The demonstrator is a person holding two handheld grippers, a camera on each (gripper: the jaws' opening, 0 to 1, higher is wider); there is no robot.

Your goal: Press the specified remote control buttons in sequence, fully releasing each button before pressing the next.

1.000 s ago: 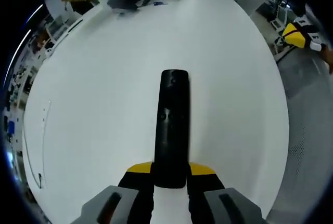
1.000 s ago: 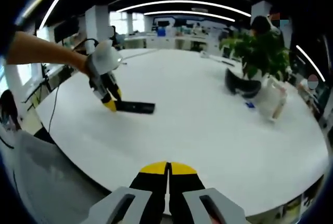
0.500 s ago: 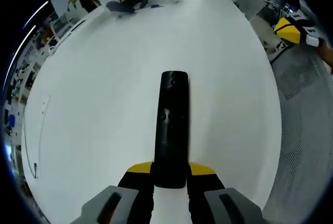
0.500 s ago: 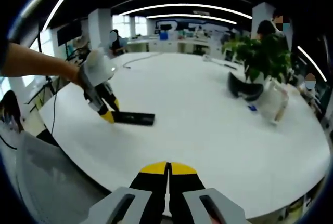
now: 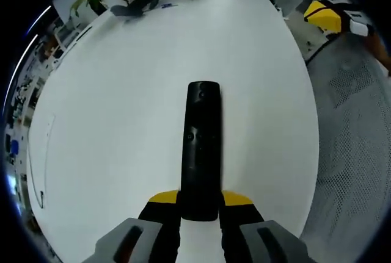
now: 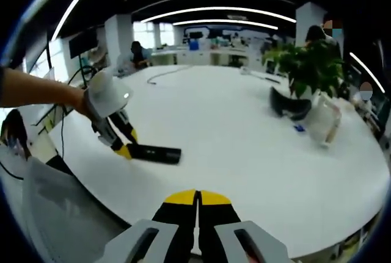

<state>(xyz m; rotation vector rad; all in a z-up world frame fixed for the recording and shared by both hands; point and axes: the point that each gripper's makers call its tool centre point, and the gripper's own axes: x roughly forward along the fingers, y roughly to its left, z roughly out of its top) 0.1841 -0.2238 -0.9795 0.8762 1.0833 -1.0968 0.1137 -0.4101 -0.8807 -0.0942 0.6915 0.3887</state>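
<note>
Left gripper view: left gripper (image 5: 200, 211) is still clamping the remote (image 5: 201, 147) by its near end over the table (image 5: 110, 122), while right gripper (image 6: 197, 214), jaws together w/ nothing between, is backing off, so no button press yet.

A large white oval counter (image 5: 122, 92) with a smooth, plain top carries everything. A long black remote control (image 5: 201, 147) lies flat on it near the person's edge, its buttons facing up. At the far end stand a leafy green potted plant (image 6: 308, 64), a dark curved headset-like object (image 6: 287, 103) beside it, a clear plastic jug (image 6: 322, 122), and a small blue item (image 6: 299, 127) next to the jug. A thin cable (image 6: 165, 74) trails over the counter's far side.
</note>
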